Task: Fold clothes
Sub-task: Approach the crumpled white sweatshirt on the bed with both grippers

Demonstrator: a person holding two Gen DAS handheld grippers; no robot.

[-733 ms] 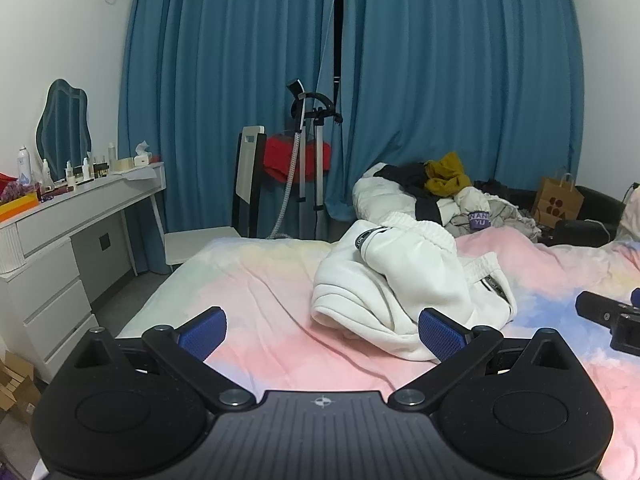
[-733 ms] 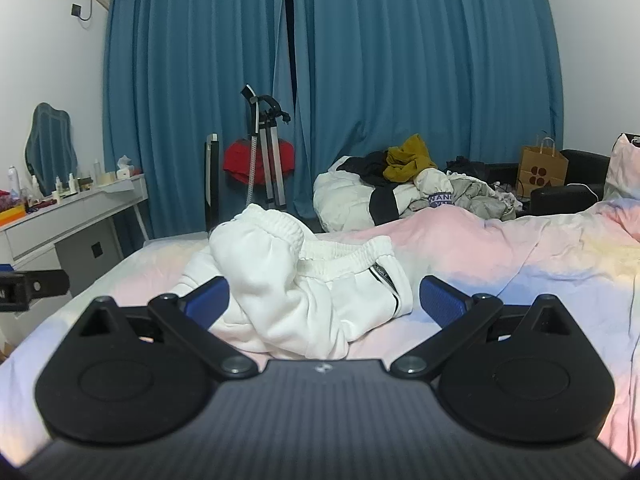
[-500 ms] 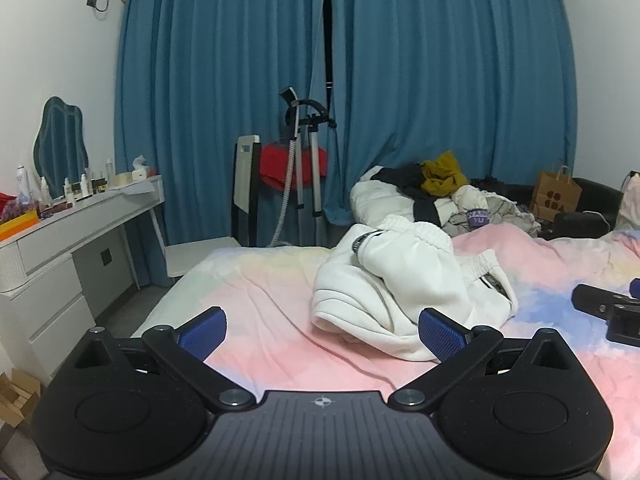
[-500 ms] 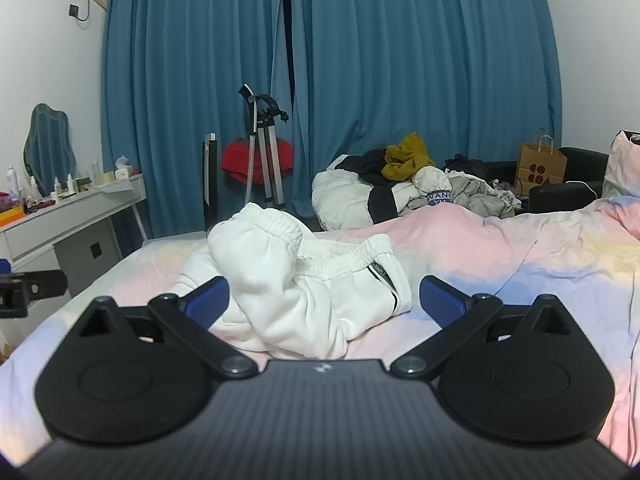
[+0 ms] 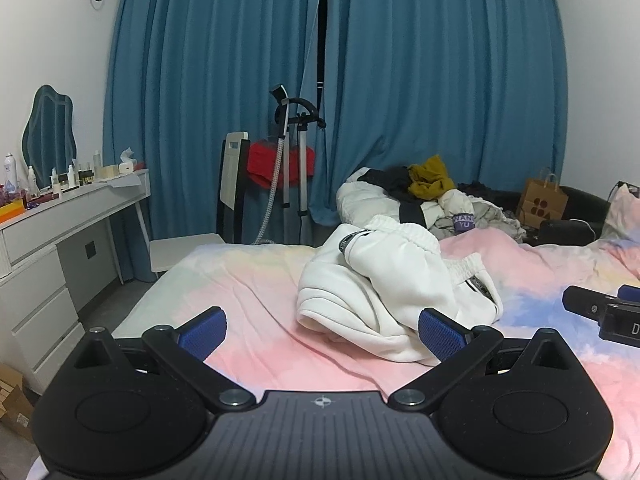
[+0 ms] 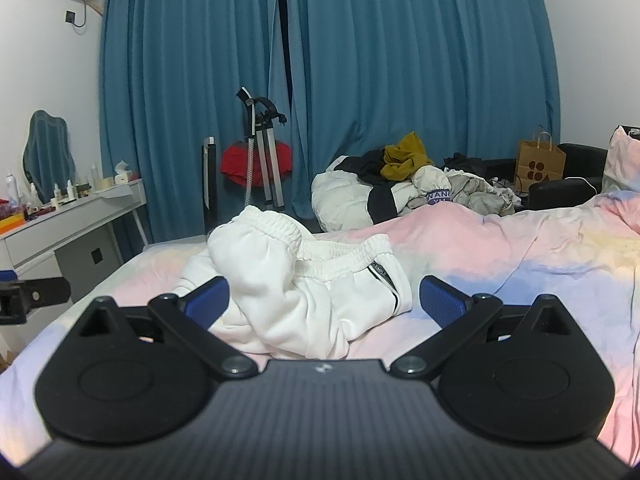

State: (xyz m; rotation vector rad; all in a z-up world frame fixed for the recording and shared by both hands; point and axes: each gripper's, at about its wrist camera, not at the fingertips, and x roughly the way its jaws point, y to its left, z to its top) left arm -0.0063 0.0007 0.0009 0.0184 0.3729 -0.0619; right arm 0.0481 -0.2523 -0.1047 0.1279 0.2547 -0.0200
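Note:
A crumpled white pair of sweatpants [image 5: 392, 280] with an elastic waistband and black side stripe lies in a heap on the pastel bed cover [image 5: 256, 292]; it also shows in the right wrist view [image 6: 304, 284]. My left gripper [image 5: 320, 330] is open and empty, held just short of the heap, to its left. My right gripper [image 6: 324, 300] is open and empty, right in front of the heap. The right gripper's tip shows at the right edge of the left wrist view [image 5: 600, 310]. The left gripper's tip shows at the left edge of the right wrist view [image 6: 32, 296].
A pile of other clothes [image 5: 424, 196] lies at the far end of the bed. A white dressing table [image 5: 60, 232] with bottles stands at the left. A garment steamer [image 5: 288, 168] and chair [image 5: 228, 200] stand before the blue curtains. A brown paper bag [image 5: 544, 200] sits at the right.
Both views tilted up slightly and the grippers edged a little towards the white sweatpants. Both grippers stayed open. The clothes have not moved.

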